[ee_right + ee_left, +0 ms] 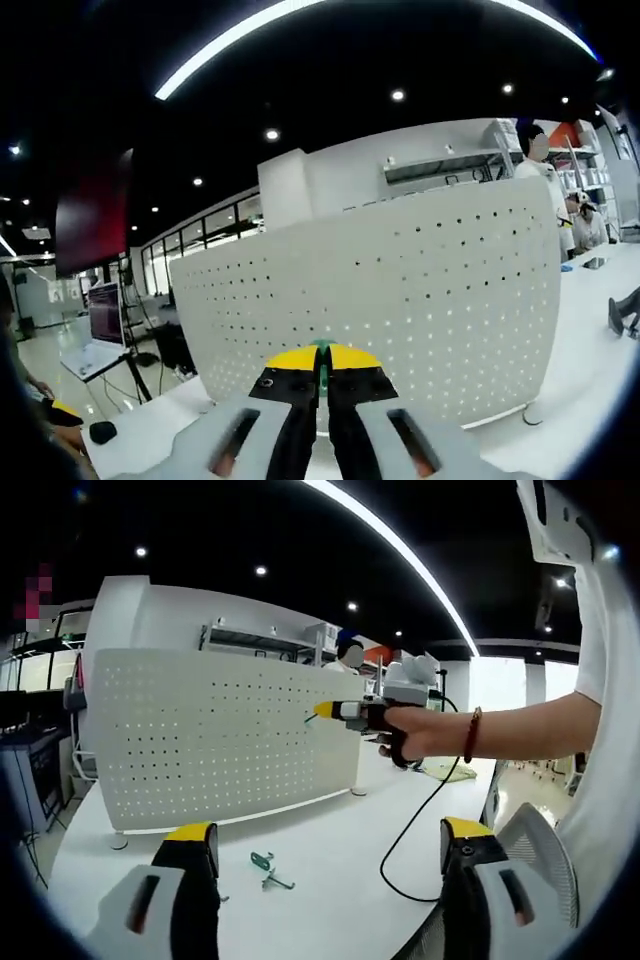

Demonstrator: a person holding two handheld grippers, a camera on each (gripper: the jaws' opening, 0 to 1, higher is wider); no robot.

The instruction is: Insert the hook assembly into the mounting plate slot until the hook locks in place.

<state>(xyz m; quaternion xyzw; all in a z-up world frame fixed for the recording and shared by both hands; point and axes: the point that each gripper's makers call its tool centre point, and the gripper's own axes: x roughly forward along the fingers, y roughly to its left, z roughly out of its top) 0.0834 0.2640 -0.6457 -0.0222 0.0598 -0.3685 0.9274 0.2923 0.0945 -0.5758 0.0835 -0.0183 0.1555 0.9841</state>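
Green metal hook sits pinched between the closed yellow-tipped right gripper, nearing the white perforated mounting plate; next comes aligning it with a hole; left gripper gapes empty above the white table

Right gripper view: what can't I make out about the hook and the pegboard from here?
- Green hook: in the right gripper view a sliver shows; the shut jaws cover the rest.
- Whether its tip touches the pegboard: hidden there; too small in the left gripper view.
- Spare hooks on the table: shapes too small.
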